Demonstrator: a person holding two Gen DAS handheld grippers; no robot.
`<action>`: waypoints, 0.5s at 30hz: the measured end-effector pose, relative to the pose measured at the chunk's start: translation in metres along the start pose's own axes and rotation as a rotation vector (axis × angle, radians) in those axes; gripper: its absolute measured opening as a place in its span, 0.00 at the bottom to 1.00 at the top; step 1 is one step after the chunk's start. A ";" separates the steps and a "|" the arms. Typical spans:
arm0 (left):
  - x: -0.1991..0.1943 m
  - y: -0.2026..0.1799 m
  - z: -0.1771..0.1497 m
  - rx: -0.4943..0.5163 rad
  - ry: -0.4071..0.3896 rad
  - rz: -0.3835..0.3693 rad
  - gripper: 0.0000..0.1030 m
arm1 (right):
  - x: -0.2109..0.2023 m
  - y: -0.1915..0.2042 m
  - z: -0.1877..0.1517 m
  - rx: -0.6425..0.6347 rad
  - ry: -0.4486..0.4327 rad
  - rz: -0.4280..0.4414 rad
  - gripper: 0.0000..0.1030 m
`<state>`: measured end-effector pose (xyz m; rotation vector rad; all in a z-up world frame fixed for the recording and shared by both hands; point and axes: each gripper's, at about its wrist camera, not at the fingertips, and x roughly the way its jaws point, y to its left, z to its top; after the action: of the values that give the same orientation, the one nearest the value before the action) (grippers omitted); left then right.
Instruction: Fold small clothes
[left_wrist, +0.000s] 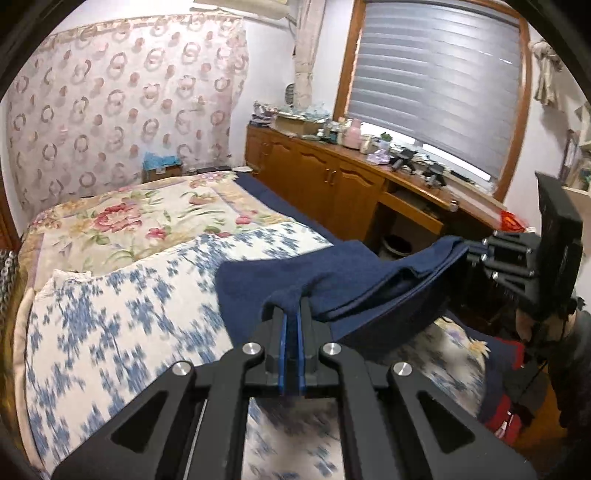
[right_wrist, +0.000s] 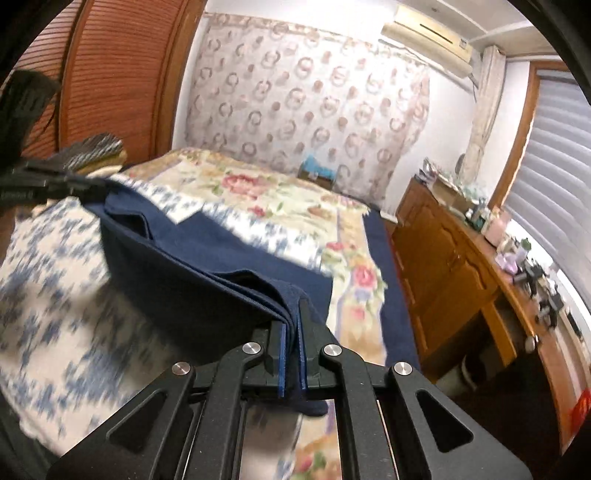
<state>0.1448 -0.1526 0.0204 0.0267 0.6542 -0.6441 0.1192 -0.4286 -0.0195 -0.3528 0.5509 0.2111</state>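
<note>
My left gripper (left_wrist: 291, 325) is clamped shut on one corner of the navy cloth (left_wrist: 369, 280), its blue pads pinching a bunched edge. The cloth hangs in the air between my two tools, above the near part of the bed (left_wrist: 110, 295) with its blue-and-white cover. It already lies in several layers, so I judge at least one fold is made. To the right, my right gripper (right_wrist: 291, 332) is also closed on the cloth (right_wrist: 207, 258), with a stack of layered edges between its pads and a bit of fabric poking out behind them. In the left view that gripper (left_wrist: 476, 251) shows at the far right end of the cloth. What is left, as I read it, is to lay the cloth back on the bed, perhaps fold it once more, and let go. I cannot see any other clothes waiting.
</note>
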 end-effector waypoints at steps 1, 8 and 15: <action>0.008 0.006 0.006 -0.007 0.005 0.010 0.01 | 0.009 0.000 0.006 0.002 0.001 0.005 0.02; 0.052 0.038 0.024 -0.046 0.062 0.038 0.01 | 0.081 -0.019 0.028 0.019 0.036 0.072 0.02; 0.090 0.055 0.024 -0.056 0.153 0.010 0.03 | 0.130 -0.024 0.018 0.050 0.122 0.133 0.02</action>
<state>0.2437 -0.1632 -0.0217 0.0277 0.8187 -0.6176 0.2428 -0.4311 -0.0695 -0.2815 0.6994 0.3052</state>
